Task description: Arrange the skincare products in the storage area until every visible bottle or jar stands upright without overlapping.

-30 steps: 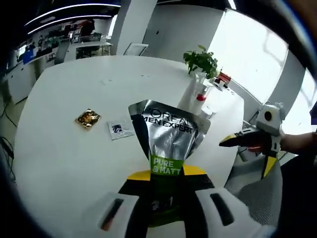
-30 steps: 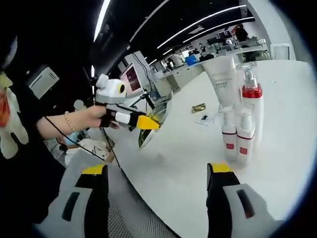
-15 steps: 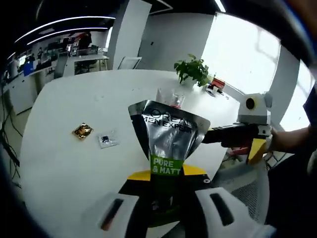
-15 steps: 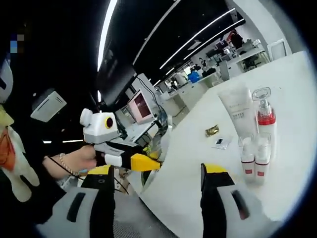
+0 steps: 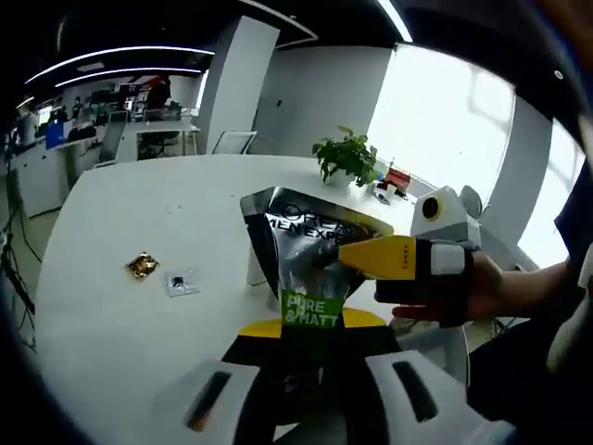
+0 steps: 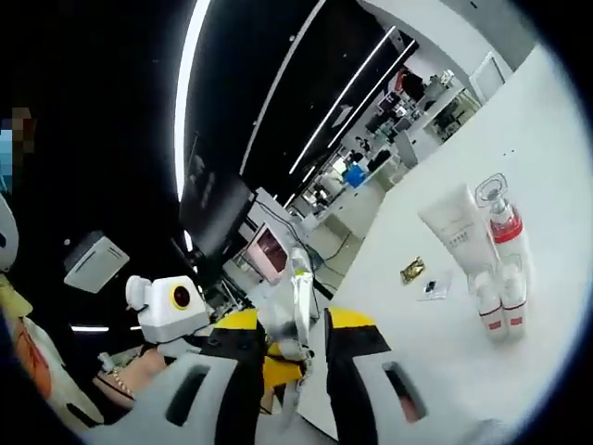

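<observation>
Left gripper (image 5: 306,348): I see my two jaws closed tight on the bottom of the silver tube (image 5: 313,264). It is the green end that says PURE & MATT.

Silver tube: it stands up out of my left jaws, off the white table (image 5: 111,306). In the right gripper view I see the silver tube (image 6: 295,311) edge-on, thin and shiny.

Right gripper (image 6: 289,348): my two jaws are pulled in close, one on each side of the tube. I cannot tell if they press on it. In the left gripper view the right gripper (image 5: 394,257) comes in from the side, and its yellow tip lies across the front of the tube. A hand (image 5: 468,292) holds it.

Bottles on the table: a white tube (image 6: 451,225) stands up. Just beside it is a clear bottle with a red band (image 6: 505,225). Two small white bottles with red labels (image 6: 498,304) stand side by side in front of them.

Small things on the table: a gold packet (image 5: 141,266) and a little clear packet (image 5: 182,282) lie flat, near each other, well apart from the bottles.

Far side of the table: a green plant (image 5: 347,158) sits near the edge.
</observation>
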`<state>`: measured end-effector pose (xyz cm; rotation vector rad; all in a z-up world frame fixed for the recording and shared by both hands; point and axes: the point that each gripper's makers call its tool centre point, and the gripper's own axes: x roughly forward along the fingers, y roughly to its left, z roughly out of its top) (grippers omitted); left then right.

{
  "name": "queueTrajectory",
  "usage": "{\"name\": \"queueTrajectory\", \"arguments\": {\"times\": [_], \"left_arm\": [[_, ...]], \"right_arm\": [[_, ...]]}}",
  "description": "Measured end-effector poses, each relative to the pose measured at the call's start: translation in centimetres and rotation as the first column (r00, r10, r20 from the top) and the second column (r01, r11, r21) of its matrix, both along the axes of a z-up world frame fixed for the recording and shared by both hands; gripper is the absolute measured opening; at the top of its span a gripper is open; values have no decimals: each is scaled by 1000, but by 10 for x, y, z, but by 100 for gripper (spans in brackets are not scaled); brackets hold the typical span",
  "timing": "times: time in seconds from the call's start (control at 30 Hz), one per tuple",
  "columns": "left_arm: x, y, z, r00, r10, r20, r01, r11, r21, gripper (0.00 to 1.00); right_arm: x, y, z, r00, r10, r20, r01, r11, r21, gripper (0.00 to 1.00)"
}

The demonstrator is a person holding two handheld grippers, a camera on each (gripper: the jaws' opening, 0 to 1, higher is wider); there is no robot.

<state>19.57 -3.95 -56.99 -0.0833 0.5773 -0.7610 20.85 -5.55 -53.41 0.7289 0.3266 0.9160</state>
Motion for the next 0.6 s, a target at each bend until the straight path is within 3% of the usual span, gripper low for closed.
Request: {"name": "queueTrajectory", "arguments": {"times": [0.03, 0.1, 0.33, 0.5, 0.6], "left_arm": [[-1, -1, 0, 1000, 0, -4, 0, 1000, -4, 24], [0, -1, 0, 1000, 17, -16, -17, 1000, -14, 24], [-4, -8, 6, 1000, 1, 3, -1, 999, -41, 27], [-9, -12, 14, 998, -36, 51, 40, 997, -69, 43], [-9, -11, 18, 995, -49, 90, 54, 997, -51, 48]], "right_arm": [[-2, 2, 0, 1000, 3, -3, -3, 1000, -5, 15], [1, -2, -1, 999, -35, 4, 35, 999, -25, 13], [-1, -12, 3, 997, -15, -75, 19, 998, 62, 10], [-2, -19, 8, 997, 11, -81, -3, 994, 105, 3], [-2, -22, 14, 997, 37, -69, -28, 993, 119, 3]]}}
